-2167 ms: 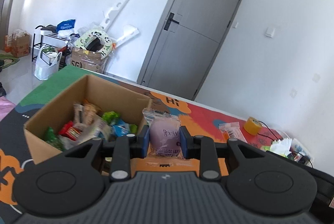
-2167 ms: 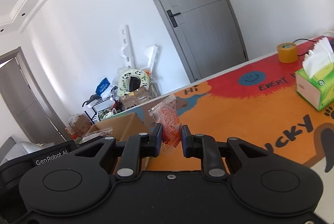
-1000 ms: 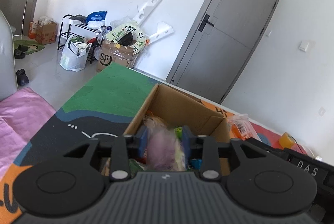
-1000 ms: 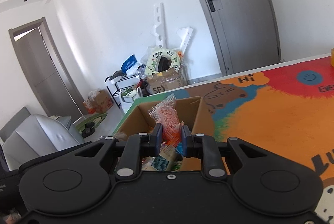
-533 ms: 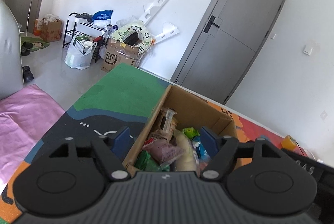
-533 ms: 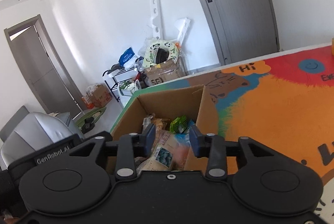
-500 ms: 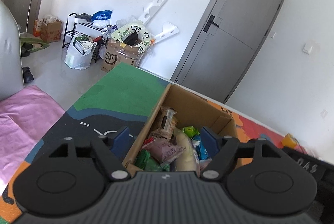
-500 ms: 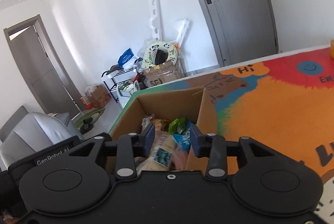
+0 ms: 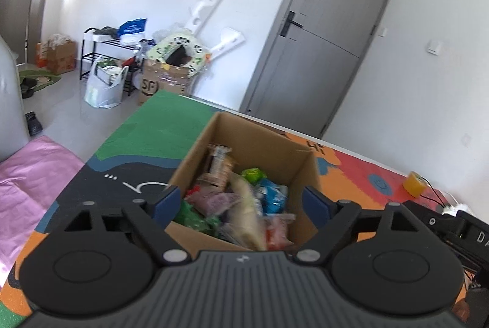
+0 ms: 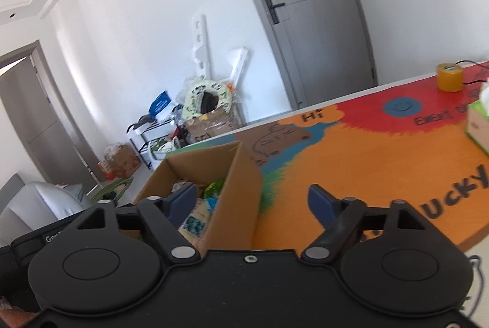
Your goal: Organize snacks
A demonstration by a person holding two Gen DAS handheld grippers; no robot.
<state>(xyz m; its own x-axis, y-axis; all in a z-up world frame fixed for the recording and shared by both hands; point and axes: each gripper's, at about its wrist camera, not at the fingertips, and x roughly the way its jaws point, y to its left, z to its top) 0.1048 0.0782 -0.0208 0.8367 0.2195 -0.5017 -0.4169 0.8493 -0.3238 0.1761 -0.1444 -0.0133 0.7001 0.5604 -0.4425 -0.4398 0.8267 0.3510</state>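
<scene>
Cardboard box (image 9: 301, 167) w/ snacks (image 9: 241, 205), tape roll (image 10: 449, 77) far off

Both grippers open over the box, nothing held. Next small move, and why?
Probably lift both clear and swing back over the mat for more snacks. The left gripper and right gripper are open and empty, and the snacks already lie in the box. No loose snack shows on the mat in either view, so look for one first.
</scene>
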